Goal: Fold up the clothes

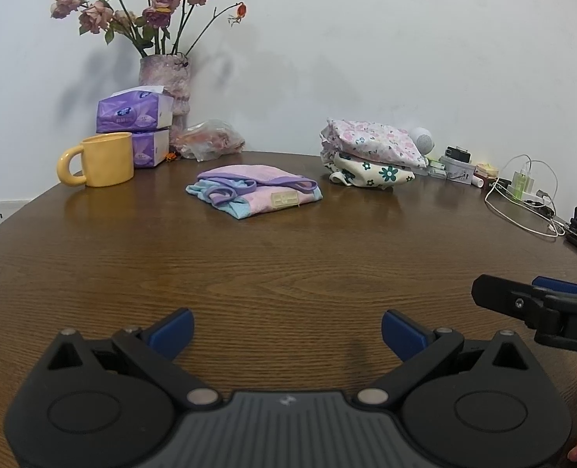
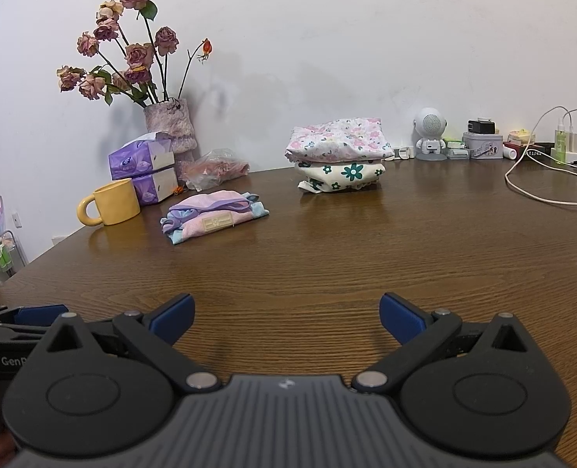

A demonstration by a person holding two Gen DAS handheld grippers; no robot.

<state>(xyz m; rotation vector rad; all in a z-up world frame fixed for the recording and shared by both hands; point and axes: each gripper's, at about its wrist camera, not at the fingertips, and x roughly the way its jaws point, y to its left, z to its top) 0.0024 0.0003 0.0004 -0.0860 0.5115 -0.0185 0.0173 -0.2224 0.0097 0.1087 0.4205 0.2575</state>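
A folded pink, purple and light-blue garment [image 1: 255, 193] [image 2: 214, 216] lies on the brown wooden table [image 1: 288, 269] [image 2: 327, 249], well ahead of both grippers. Farther back sits a stack of two folded floral clothes [image 1: 370, 154] [image 2: 339, 154], a pink-flowered one on top of a cream one with green flowers. My left gripper [image 1: 287, 331] hovers low over bare wood near the table's front, open and holding nothing. My right gripper [image 2: 287, 318] is open and empty too, just to the right of the left one. Each gripper shows at the edge of the other's view.
A yellow mug [image 1: 101, 160] [image 2: 113, 202], two purple tissue packs [image 1: 136, 111] [image 2: 142, 160], a vase of dried roses [image 1: 167, 78] [image 2: 171, 124] and a plastic bag [image 1: 210, 138] stand back left. A small white speaker figure [image 2: 429, 132], boxes and charger cables [image 2: 549, 191] crowd the back right.
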